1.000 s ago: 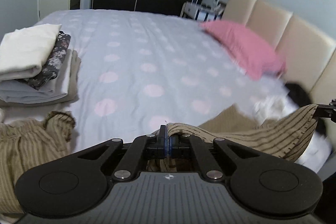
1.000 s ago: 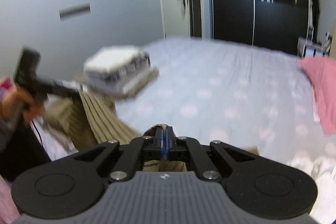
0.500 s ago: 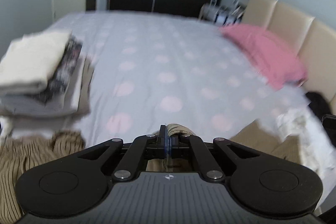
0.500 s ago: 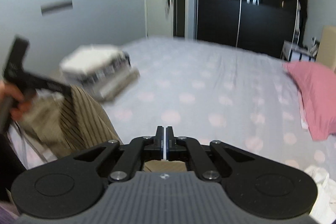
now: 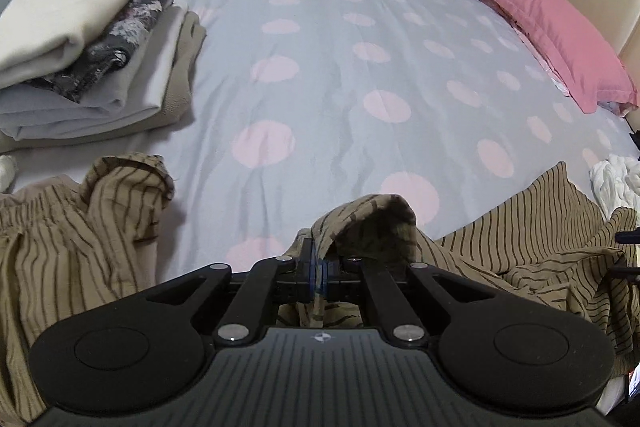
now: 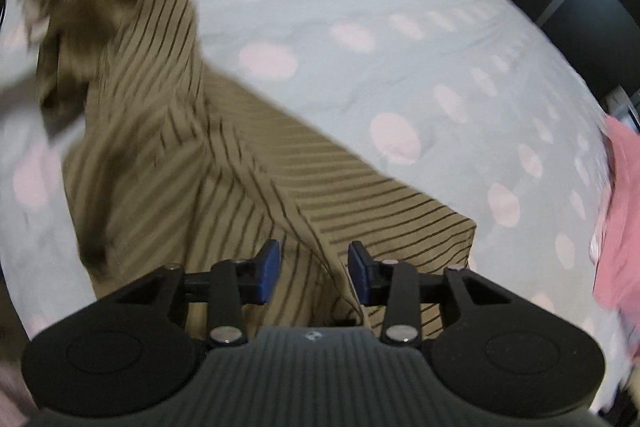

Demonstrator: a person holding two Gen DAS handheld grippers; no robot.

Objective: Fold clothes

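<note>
Dotted bed (image 5: 332, 75) carries folded stack (image 5: 92, 59), pink pillow (image 5: 552, 39), striped garment (image 6: 208, 163)

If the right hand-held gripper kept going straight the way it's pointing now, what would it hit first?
Most likely the striped tan garment: the right hand-held gripper is open directly over it. Depth is unclear.

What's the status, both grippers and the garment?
Left gripper shut on striped garment. Right gripper open above it. Garment spread unfolded on bed. Nothing obstructing.
</note>
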